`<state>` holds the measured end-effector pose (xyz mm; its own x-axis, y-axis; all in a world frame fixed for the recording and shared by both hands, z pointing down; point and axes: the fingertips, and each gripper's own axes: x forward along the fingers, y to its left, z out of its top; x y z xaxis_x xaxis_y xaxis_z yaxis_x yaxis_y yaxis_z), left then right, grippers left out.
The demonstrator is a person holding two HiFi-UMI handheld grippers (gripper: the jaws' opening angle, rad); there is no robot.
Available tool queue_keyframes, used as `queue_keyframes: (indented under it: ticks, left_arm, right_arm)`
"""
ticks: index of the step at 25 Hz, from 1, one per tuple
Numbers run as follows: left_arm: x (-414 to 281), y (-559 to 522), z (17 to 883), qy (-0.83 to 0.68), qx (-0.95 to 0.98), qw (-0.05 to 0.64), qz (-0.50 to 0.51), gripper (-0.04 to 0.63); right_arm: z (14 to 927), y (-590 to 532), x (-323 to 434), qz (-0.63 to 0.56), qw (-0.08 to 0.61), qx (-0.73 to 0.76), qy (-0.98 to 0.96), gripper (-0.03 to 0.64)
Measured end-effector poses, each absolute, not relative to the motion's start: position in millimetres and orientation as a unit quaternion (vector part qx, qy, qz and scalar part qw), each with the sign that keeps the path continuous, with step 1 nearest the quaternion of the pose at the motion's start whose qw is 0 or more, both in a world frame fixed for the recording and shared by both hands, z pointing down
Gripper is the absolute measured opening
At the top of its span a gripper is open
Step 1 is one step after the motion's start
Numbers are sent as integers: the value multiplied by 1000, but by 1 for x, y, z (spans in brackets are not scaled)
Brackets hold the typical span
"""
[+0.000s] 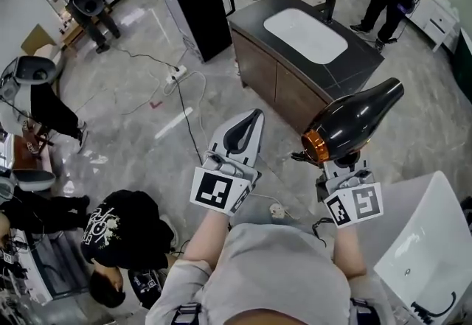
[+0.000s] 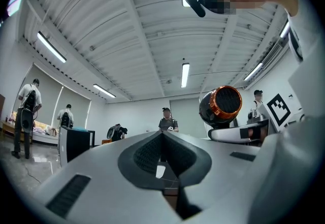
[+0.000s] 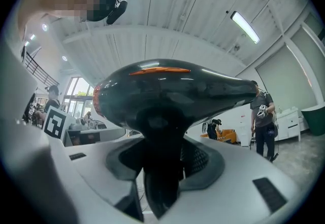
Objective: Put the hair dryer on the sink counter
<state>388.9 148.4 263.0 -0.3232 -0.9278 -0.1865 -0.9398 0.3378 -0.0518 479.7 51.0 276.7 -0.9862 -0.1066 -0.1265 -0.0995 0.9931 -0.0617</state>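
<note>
Right tool is clamped on the handle of the black hair dryer, held in the air well short of the dark sink desk; left tool is closed, empty. Best carried forward, lowered onto bare top beside the white basin, released once resting. Glossy grey floor, trailing cables, people working around.

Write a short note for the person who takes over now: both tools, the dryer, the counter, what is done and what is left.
Left tool: shut, empty.
Right tool: shut on the handle of the dryer, held up in the air.
Counter: ahead, not yet reached.
Done: dryer is in the grip.
Left: carry it to the counter, set it down beside the basin, open the tool.
</note>
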Motion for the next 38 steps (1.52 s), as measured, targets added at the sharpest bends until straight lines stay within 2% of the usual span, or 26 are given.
queue_keyframes:
  ticks: [15, 30, 38]
  left_arm:
    - [330, 88, 273, 813, -576, 84, 25, 11]
    - [114, 63, 287, 772, -631, 71, 19, 11]
    - [23, 60, 289, 747, -661, 68, 21, 11]
  right_arm:
    - [290, -10, 423, -46, 57, -53, 996, 186]
    - [299, -24, 227, -56, 57, -138, 987, 186]
    - [303, -18, 141, -60, 58, -179, 980, 186]
